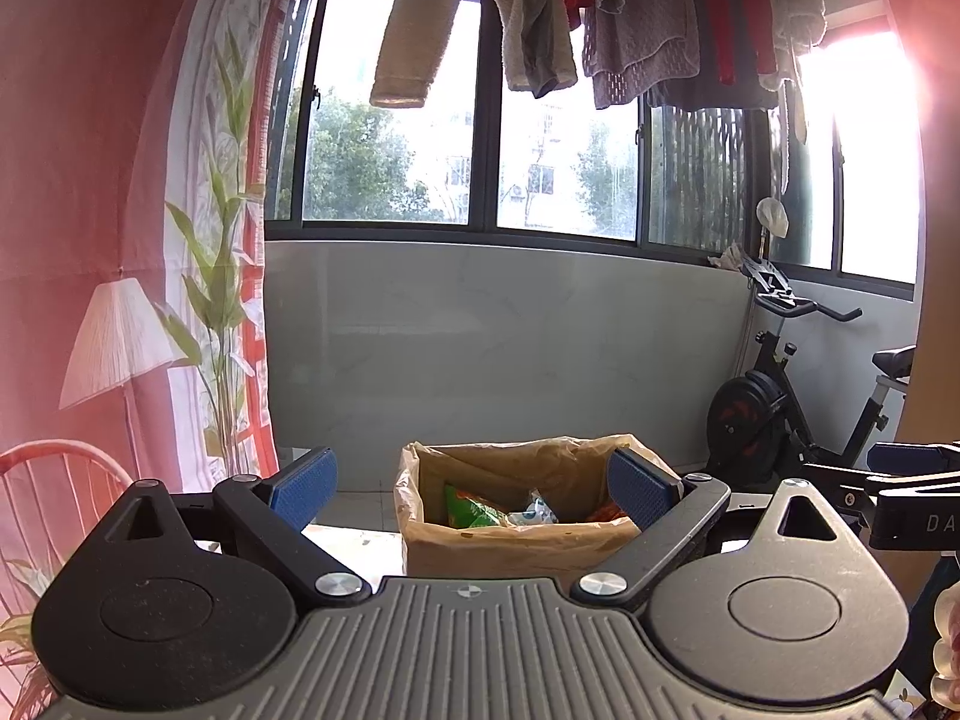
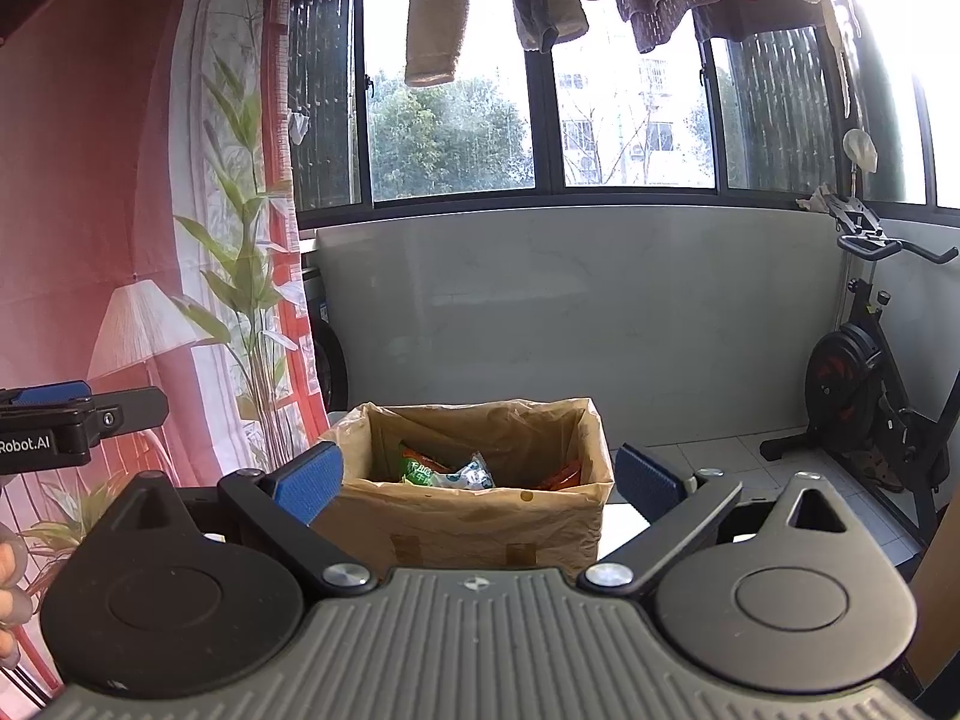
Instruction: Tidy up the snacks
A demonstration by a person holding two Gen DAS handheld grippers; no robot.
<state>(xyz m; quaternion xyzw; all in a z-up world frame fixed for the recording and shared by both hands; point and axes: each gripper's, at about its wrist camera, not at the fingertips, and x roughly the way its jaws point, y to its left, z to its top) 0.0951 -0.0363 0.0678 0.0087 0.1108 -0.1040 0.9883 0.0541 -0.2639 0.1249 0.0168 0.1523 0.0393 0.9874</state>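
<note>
A cardboard box [image 1: 516, 546] [image 2: 468, 522] lined with clear plastic stands ahead of both grippers. Inside lie snack packets: a green one [image 1: 471, 507] [image 2: 420, 471], a pale blue-white one [image 1: 534, 513] [image 2: 468, 476] and a red-orange one [image 1: 609, 513] [image 2: 561, 474]. My left gripper [image 1: 471, 489] is open, its blue pads wide apart with nothing between them, held short of the box. My right gripper [image 2: 480, 477] is open too, empty, framing the box. The right gripper's side [image 1: 912, 480] shows at the right edge of the left wrist view, and the left gripper's side [image 2: 72, 414] at the left edge of the right wrist view.
The box rests on a white table [image 1: 354, 540]. Behind it runs a grey wall under windows [image 1: 408, 120], with laundry [image 1: 600, 12] hanging above. An exercise bike [image 1: 780, 396] [image 2: 870, 372] stands at the right. A printed red curtain [image 2: 150, 240] hangs at the left. A person's fingers [image 2: 9, 588] show.
</note>
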